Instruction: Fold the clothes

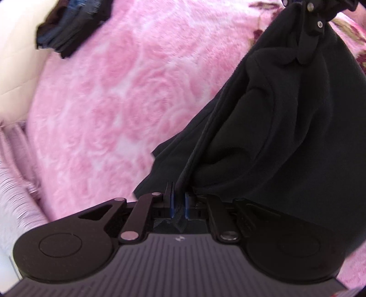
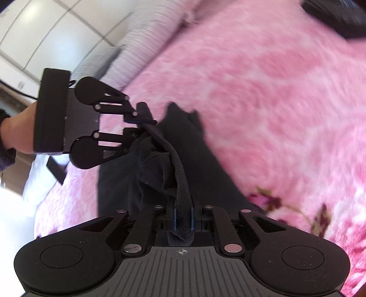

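A black fleece garment [image 1: 286,128] hangs stretched between my two grippers over a pink rose-patterned blanket [image 1: 119,98]. In the left wrist view my left gripper [image 1: 179,202] is shut on one edge of it, and my right gripper [image 1: 306,54] pinches the far edge at the upper right. From the right wrist view my right gripper [image 2: 183,219] is shut on a thick hem of the black garment [image 2: 157,164]. Farther off, the left gripper [image 2: 143,123] clamps the same hem, carried by a hand [image 2: 20,130]. The cloth sags in folds between them.
A pile of dark clothes [image 1: 68,27] lies on the blanket's far edge, seen also as dark clothes [image 2: 338,16] at the top right. Pale striped bedding [image 2: 141,41] borders the pink blanket [image 2: 263,96]. White cabinet panels [image 2: 34,34] stand beyond.
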A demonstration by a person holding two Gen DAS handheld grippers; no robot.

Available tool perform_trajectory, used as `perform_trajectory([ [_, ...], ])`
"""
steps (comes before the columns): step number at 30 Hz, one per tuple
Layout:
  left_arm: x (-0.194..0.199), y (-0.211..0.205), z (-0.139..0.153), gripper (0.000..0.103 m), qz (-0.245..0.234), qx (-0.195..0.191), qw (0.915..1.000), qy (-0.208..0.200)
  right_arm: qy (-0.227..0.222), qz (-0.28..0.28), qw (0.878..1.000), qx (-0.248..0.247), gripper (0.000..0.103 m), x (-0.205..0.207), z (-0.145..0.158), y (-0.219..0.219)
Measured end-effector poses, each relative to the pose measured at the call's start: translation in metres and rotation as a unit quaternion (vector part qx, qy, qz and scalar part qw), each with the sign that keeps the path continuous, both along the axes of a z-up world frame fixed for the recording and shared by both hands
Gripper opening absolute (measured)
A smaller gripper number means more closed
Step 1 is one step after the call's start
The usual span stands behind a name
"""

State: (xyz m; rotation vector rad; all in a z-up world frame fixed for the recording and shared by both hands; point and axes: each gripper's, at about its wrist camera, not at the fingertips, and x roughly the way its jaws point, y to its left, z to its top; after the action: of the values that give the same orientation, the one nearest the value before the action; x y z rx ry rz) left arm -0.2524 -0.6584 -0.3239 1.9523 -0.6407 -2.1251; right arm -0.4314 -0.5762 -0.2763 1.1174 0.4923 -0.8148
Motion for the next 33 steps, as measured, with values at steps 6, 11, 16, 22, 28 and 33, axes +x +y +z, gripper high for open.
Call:
perform_trajectory([
  [6, -0.001, -0.033, -0.013, 0.032, 0.043, 0.014, 0.9986, 0.029, 0.001, -0.039, 0.998, 0.045, 0.014, -0.022, -0.028, -0.008],
  [11, 0.011, -0.066, 0.006, 0.033, 0.129, 0.019, 0.9887, 0.074, 0.063, -0.067, 0.995, 0.032, 0.015, -0.038, -0.011, 0.001],
  [16, 0.033, -0.077, 0.031, 0.031, 0.219, 0.041, 0.9657, 0.133, 0.118, -0.044, 0.991, -0.049, 0.015, -0.028, 0.026, 0.011],
  [22, 0.028, -0.062, 0.010, 0.029, 0.255, 0.137, 0.9425, 0.167, 0.042, 0.078, 0.992, -0.088, 0.015, 0.025, 0.026, 0.002],
  [28, 0.008, -0.067, -0.024, 0.031, 0.253, 0.142, 0.9439, 0.158, 0.100, 0.130, 0.983, -0.088, 0.014, 0.049, -0.017, -0.023],
  [33, 0.008, -0.073, -0.023, 0.037, 0.247, 0.135, 0.9480, 0.149, 0.128, 0.099, 0.984, -0.071, 0.014, 0.020, -0.018, -0.008],
])
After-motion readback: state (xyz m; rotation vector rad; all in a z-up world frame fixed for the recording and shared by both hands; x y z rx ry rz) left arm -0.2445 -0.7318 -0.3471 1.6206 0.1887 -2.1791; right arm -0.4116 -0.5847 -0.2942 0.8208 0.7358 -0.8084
